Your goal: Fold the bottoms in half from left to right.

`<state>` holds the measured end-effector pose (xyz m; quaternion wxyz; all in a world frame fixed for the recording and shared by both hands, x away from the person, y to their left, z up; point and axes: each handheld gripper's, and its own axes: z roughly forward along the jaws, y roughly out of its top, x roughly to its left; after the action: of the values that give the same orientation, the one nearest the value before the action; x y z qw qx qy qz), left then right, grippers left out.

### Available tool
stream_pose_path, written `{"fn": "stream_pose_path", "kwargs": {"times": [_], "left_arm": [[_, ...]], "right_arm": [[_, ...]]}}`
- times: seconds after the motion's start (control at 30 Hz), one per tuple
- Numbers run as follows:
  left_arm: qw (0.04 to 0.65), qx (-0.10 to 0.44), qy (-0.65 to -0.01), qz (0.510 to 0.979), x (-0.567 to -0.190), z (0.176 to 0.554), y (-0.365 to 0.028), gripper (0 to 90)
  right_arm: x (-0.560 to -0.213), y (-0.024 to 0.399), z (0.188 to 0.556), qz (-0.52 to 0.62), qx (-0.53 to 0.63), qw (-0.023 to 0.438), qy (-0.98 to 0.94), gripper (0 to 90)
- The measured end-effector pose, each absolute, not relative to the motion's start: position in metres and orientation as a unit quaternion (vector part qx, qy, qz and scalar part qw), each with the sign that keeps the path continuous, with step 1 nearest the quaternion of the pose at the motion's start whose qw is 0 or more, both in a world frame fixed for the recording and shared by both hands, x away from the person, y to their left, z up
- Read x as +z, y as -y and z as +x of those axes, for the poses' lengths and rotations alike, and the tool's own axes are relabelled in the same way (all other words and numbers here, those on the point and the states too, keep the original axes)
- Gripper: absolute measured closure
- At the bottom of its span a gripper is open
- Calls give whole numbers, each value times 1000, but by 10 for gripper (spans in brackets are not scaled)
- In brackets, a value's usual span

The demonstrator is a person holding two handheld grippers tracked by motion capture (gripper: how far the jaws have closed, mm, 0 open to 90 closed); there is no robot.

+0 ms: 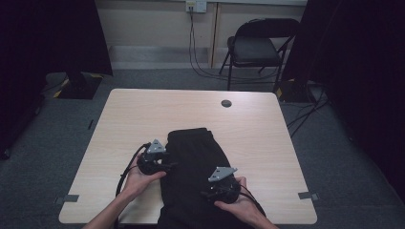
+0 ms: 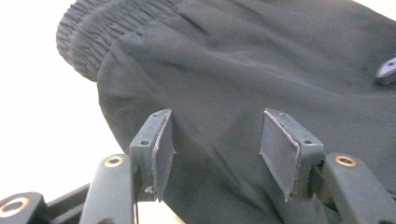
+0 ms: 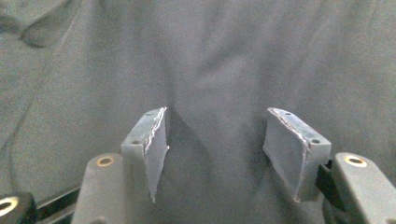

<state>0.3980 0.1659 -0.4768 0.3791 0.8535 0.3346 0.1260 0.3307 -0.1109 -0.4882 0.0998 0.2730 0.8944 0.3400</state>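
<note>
Garment: black trousers (image 1: 196,171) lie flat at table (image 1: 124,124) near edge, elastic waistband (image 2: 81,35) farthest from the person | Left gripper (image 1: 168,165): hand level at garment's left edge, jaws apart, nothing clamped | Right gripper (image 1: 206,193): hand low over the cloth, jaws apart above fabric, nothing clamped

**Black garment on the pale table**

I see a light wood-laminate table (image 1: 143,114) with rounded corners and a round grey cable grommet (image 1: 226,103) near its far edge. A dark, folded fabric garment with a ribbed elastic waistband (image 1: 193,157) lies directly on it, reaching the near edge.
</note>
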Motion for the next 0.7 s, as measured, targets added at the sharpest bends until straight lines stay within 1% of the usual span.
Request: {"fn": "stream_pose_path", "kwargs": {"times": [0.07, 0.1, 0.13, 0.17, 0.2, 0.23, 0.27, 0.3, 0.37, 0.47, 0.5, 0.57, 0.6, 0.7], "left_arm": [[372, 131, -330, 858, -482, 398, -164, 449], [362, 128, -327, 864, -485, 397, -161, 450], [362, 128, -327, 864, -485, 397, -161, 451], [358, 128, -323, 866, -488, 396, -160, 450], [352, 123, -325, 869, -491, 397, -158, 450], [352, 123, -325, 869, -491, 397, -158, 450], [351, 121, -325, 870, -491, 398, -159, 450], [352, 122, -327, 869, -491, 398, -160, 449], [351, 123, -326, 869, -490, 398, -160, 449], [352, 122, -324, 869, -491, 398, -160, 449], [352, 122, -323, 870, -491, 398, -160, 449], [352, 122, -323, 870, -491, 398, -160, 449], [354, 121, -323, 869, -491, 399, -160, 449], [352, 120, -325, 870, -490, 399, -162, 448]], "right_arm": [[-484, 113, 342, 289, 347, 109, -885, 397], [-474, 116, 359, 305, 368, 125, -869, 398], [-474, 116, 359, 305, 368, 125, -869, 398], [-463, 119, 382, 328, 389, 142, -849, 423], [-459, 120, 396, 345, 394, 144, -840, 443], [-459, 120, 396, 345, 394, 144, -840, 443], [-456, 120, 406, 353, 394, 152, -835, 456], [-454, 120, 437, 374, 388, 167, -826, 502], [-456, 119, 459, 385, 381, 167, -824, 505], [-464, 116, 485, 408, 384, 146, -815, 444], [-467, 114, 490, 413, 379, 155, -814, 395], [-469, 112, 495, 415, 379, 152, -813, 388], [-475, 106, 502, 420, 370, 149, -815, 354], [-482, 103, 505, 421, 358, 154, -819, 328]]}}
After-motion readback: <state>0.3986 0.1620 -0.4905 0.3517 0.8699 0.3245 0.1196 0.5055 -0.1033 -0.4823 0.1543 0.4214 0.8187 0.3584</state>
